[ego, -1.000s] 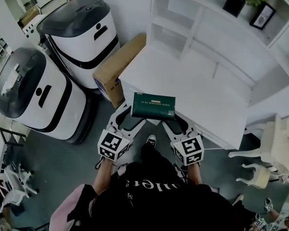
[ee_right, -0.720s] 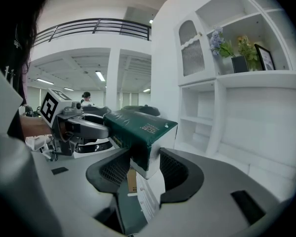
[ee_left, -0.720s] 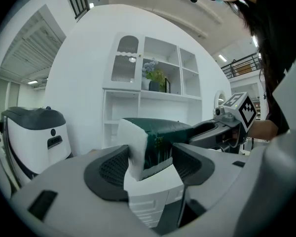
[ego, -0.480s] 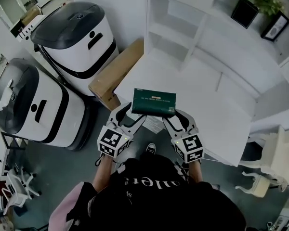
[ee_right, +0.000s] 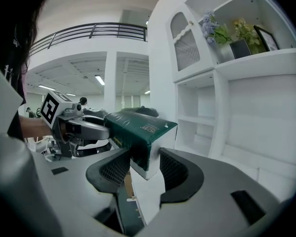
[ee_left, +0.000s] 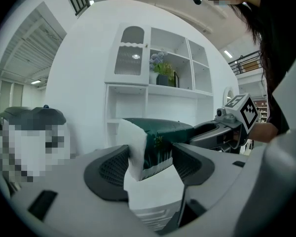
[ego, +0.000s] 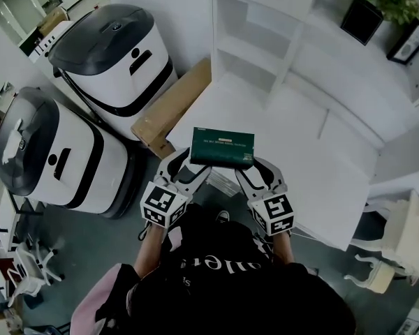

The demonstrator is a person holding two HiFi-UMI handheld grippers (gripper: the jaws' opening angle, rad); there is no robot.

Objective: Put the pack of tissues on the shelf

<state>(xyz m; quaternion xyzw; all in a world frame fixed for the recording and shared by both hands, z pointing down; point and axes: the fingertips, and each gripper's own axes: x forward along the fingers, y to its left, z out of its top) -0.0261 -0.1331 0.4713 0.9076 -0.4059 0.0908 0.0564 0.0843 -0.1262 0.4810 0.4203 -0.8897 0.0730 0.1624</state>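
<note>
A dark green pack of tissues (ego: 223, 148) with white ends hangs in the air over the near edge of the white desk (ego: 314, 166). My left gripper (ego: 193, 167) is shut on its left end (ee_left: 150, 149). The right gripper (ego: 246, 169) is shut on its right end (ee_right: 144, 135). The white shelf unit (ego: 255, 40) with open compartments stands at the far side of the desk, beyond the pack. In the left gripper view the right gripper's marker cube (ee_left: 244, 111) shows past the pack.
Two large white and black robot-like machines (ego: 105, 54) stand on the floor at left. A brown cardboard box (ego: 169, 110) leans between them and the desk. A potted plant (ego: 366, 9) and a picture frame (ego: 413, 40) sit on an upper shelf at right. A white chair (ego: 398, 239) stands at lower right.
The view has shifted slightly. Both grippers still hold the pack at the desk's near edge, a little closer to the shelf than a second ago.
</note>
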